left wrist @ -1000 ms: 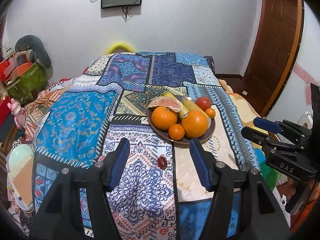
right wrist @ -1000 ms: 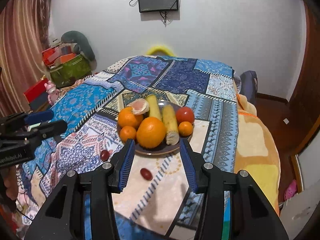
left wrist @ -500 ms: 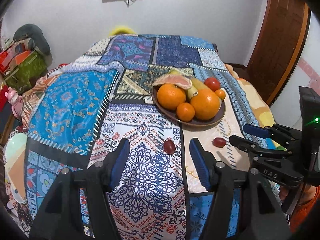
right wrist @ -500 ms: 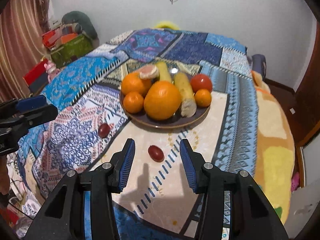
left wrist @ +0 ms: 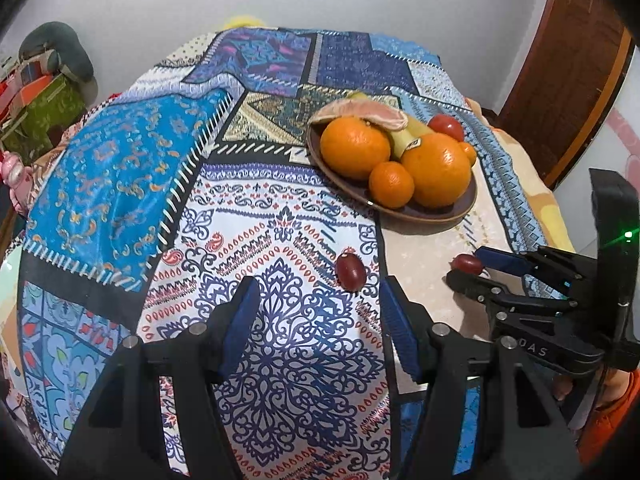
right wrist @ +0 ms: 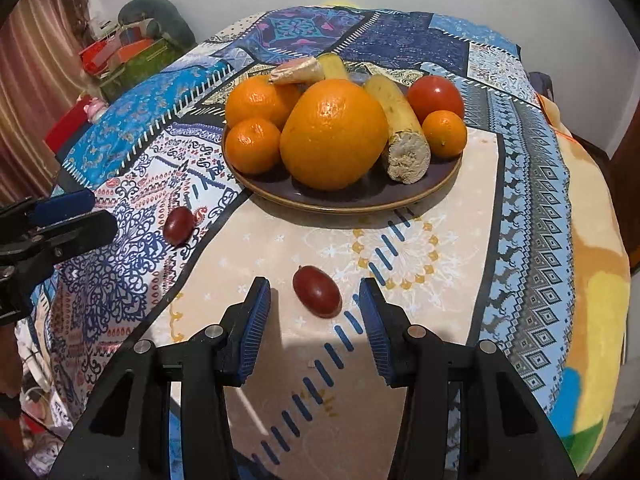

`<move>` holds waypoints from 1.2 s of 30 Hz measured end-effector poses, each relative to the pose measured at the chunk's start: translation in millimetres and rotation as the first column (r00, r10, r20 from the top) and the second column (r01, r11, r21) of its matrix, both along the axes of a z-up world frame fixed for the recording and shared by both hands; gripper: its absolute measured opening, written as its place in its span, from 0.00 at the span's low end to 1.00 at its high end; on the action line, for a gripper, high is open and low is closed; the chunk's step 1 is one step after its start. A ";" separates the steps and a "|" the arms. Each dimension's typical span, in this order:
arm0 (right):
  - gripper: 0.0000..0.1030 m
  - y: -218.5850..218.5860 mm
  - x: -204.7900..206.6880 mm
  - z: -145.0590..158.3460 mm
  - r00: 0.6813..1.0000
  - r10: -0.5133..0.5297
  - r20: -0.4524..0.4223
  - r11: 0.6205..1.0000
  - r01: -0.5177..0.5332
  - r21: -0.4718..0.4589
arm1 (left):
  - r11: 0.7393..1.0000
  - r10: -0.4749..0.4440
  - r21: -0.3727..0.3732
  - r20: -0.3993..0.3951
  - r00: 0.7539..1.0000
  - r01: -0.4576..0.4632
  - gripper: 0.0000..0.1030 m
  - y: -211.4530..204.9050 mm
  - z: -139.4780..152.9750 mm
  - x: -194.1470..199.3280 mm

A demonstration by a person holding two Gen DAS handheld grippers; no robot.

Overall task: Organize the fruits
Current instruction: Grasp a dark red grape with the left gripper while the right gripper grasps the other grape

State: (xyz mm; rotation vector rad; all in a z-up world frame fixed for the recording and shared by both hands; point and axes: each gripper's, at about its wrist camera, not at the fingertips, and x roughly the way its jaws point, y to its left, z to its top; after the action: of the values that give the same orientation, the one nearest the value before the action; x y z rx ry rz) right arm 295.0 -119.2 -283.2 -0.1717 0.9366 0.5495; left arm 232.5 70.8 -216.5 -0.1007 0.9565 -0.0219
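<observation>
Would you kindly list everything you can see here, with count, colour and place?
Plate: one, brown, on the quilt, holding fruit.
Large oranges: two, orange, on the plate.
Small oranges: two, orange, on the plate.
Bananas: two, yellow, on the plate.
Tomato: one, red, far side of the plate.
Fruit slice: one, pink, atop the pile.
Grapes: two, dark red, on the quilt before the plate.
Quilt: one, patchwork blue, over the bed.
Door: one, brown, right.
Left gripper: open, near one grape.
Right gripper: open, around the other grape.
</observation>
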 end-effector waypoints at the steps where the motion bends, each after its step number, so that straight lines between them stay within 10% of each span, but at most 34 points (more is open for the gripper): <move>1: 0.37 0.4 -0.1 0.1 1.000 0.003 0.003 1.000 -0.003 -0.003 | 1.000 0.001 -0.002 -0.008 1.000 -0.001 0.60 0.4 -3.0 1.4; 15: 0.20 -4.4 -0.7 4.1 1.000 0.004 0.005 1.000 -0.005 0.028 | 0.999 -0.022 -0.031 -0.063 0.998 0.021 0.60 -7.7 -24.6 16.1; 36: 0.20 -23.9 2.7 21.8 0.998 -0.037 0.049 0.995 0.032 0.093 | 0.998 -0.046 -0.034 -0.061 0.997 0.044 0.18 -18.5 -33.6 38.0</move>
State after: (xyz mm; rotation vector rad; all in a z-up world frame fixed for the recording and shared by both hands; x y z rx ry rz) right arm 297.7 -143.1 -261.4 -0.0862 0.8620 0.5528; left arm 270.4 52.3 -250.1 -0.1105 1.0205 -0.0769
